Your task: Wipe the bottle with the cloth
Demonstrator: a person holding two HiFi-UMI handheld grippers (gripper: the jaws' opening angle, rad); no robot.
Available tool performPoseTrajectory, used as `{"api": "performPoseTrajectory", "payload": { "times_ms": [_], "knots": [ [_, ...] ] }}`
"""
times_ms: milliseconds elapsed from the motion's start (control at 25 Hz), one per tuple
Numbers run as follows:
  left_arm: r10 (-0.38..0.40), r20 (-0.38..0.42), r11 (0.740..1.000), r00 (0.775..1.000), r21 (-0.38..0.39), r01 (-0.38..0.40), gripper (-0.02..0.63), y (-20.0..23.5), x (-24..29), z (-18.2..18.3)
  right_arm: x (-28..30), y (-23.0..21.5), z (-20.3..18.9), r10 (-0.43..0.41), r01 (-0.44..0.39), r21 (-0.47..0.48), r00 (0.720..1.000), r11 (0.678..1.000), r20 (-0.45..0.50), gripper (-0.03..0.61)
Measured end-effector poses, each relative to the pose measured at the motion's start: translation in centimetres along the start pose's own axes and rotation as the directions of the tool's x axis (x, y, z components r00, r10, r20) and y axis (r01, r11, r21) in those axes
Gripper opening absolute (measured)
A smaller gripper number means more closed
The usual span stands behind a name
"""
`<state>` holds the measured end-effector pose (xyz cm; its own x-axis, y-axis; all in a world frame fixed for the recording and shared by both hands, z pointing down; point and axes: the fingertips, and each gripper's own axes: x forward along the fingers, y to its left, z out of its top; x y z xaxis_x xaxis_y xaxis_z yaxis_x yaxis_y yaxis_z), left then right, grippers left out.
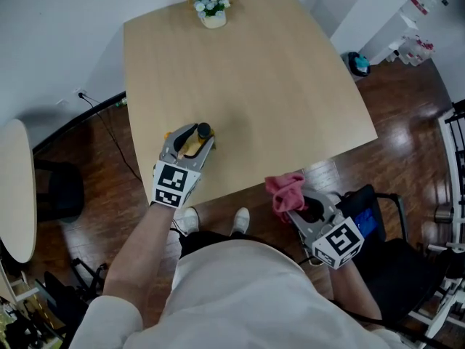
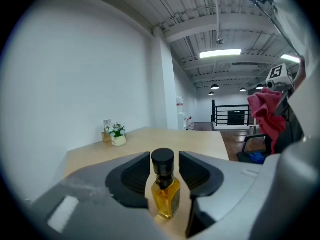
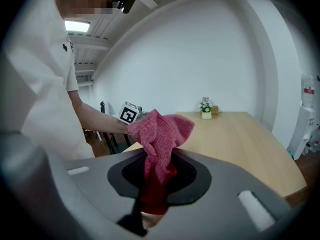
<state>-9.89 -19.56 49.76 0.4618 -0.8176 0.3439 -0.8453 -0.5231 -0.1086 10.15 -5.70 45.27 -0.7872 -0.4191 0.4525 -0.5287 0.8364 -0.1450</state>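
A small bottle (image 1: 196, 142) of amber liquid with a black cap stands upright on the wooden table (image 1: 254, 78), near its front left edge. My left gripper (image 1: 195, 134) straddles it. In the left gripper view the bottle (image 2: 165, 194) sits between the two pads with a thin gap on either side, so that gripper (image 2: 164, 168) is open. My right gripper (image 1: 301, 208) hovers off the table's front edge, shut on a pink cloth (image 1: 285, 189). That cloth (image 3: 160, 136) bunches up out of the shut jaws of the right gripper (image 3: 159, 176).
A small pot of flowers (image 1: 211, 8) stands at the table's far edge. A dark chair (image 1: 374, 217) is to the right of the person, and a round table (image 1: 14, 187) at the left. A cable (image 1: 109, 122) runs over the wooden floor.
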Motion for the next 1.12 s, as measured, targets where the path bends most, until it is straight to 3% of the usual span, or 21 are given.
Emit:
{"api": "performPoseTrajectory", "payload": {
  "times_ms": [240, 440, 600, 880, 1120],
  "knots": [
    [0.040, 0.011, 0.999, 0.999, -0.023, -0.040, 0.192, -1.1, -7.0, 3.6, 0.2, 1.0, 0.9, 0.061, -0.061, -0.001, 0.996, 0.998, 0.064, 0.086],
    [0.051, -0.073, 0.998, 0.996, -0.036, -0.054, 0.174, -2.9, -13.8, 2.3, 1.5, 2.0, -0.4, 0.111, -0.109, -0.029, 0.991, 0.994, 0.073, 0.086],
    [0.033, -0.081, 0.998, 0.996, -0.053, -0.037, 0.167, -3.8, -18.6, 1.3, 2.1, 4.1, -0.2, 0.111, -0.107, -0.059, 0.991, 0.993, 0.070, 0.086],
    [-0.043, -0.013, 0.995, 0.999, -0.090, 0.041, 0.147, -4.9, -29.6, -1.4, 1.1, 13.7, 0.2, 0.026, -0.020, -0.049, 0.993, 0.999, 0.116, 0.087],
    [-0.134, 0.058, 0.986, 0.989, -0.094, 0.139, 0.147, -3.5, -42.2, -5.6, 0.3, 26.5, -2.5, -0.120, 0.111, 0.065, 0.983, 0.992, 0.138, 0.087]
  ]
}}
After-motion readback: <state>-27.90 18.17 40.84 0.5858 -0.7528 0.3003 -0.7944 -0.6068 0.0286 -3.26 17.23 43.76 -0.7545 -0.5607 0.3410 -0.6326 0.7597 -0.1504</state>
